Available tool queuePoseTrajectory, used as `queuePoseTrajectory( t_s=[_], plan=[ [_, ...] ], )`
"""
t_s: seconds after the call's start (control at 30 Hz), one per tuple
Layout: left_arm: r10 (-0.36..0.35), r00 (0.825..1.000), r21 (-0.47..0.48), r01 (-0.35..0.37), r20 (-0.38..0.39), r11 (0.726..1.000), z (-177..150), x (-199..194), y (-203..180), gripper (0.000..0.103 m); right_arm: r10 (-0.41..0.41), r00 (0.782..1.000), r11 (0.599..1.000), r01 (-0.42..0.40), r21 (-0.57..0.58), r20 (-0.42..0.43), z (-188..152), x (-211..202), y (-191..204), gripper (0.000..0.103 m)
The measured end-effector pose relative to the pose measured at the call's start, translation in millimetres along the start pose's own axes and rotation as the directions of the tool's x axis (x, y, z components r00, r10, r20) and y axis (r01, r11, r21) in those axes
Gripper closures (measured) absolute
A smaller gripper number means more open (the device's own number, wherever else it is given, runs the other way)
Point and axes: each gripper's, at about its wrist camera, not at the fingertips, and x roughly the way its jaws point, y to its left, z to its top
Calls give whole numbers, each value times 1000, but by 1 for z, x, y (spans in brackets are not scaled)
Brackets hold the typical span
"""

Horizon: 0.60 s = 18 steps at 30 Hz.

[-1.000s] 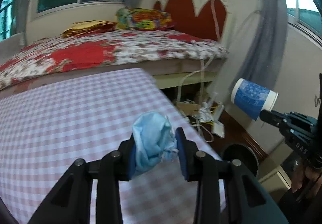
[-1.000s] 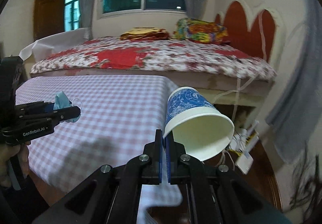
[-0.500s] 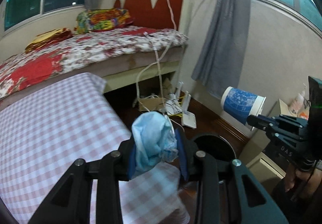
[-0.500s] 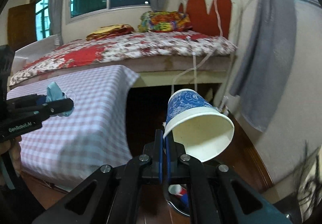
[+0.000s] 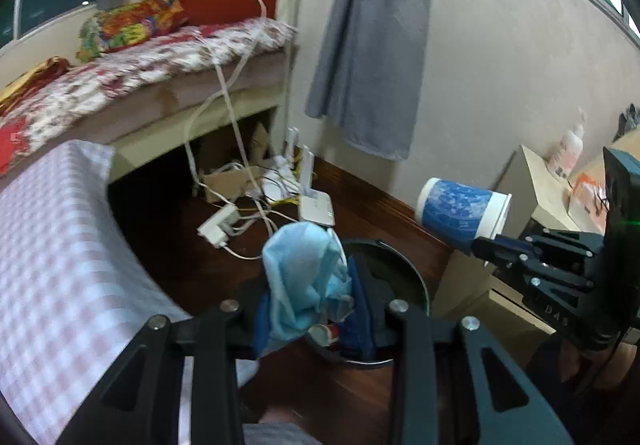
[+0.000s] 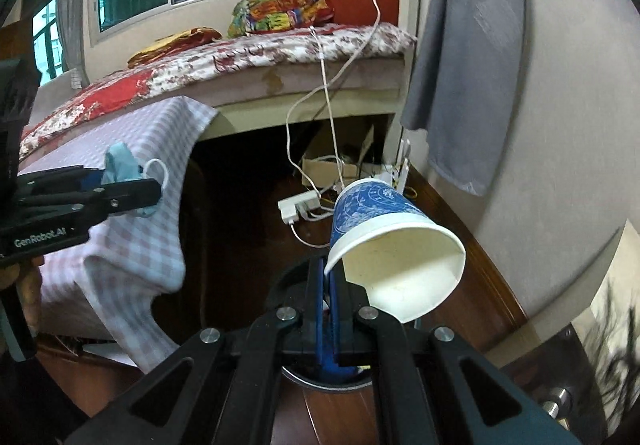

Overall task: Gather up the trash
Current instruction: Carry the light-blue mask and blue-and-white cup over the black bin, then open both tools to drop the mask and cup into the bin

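My left gripper (image 5: 310, 301) is shut on a crumpled blue face mask (image 5: 304, 281) and holds it over the near rim of a round black trash bin (image 5: 404, 269) on the floor. The mask also shows in the right wrist view (image 6: 120, 165). My right gripper (image 6: 329, 285) is shut on the rim of a blue-and-white paper cup (image 6: 392, 241), tilted on its side above the same bin (image 6: 288, 281). The cup also shows in the left wrist view (image 5: 460, 209), to the right of the bin.
A table with a pink checked cloth (image 5: 52, 253) stands at left. Behind is a bed (image 6: 260, 57) with white cables hanging down to a power strip (image 5: 218, 227) and a router (image 5: 318, 207). A grey curtain (image 5: 372, 45) hangs on the wall. A beige cabinet (image 5: 532, 189) stands at right.
Both grippers have swung right, away from the table, and lowered over the floor bin. The mask and the cup stay gripped.
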Motion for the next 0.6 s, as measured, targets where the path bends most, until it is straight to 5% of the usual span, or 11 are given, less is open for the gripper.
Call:
queuePoseTrajectory(
  t_s=[0.33,0.6],
  plan=[
    [-39,994,44,44,-106,998,-8,58,-28,67,38,996,999,-38,-4,-75,-26,29,-23,100],
    [-96,973,-30,91,-211,995,-24,102,-25,67,93,977,992,-107,-63,-190,-47,69,-29,100]
  ],
)
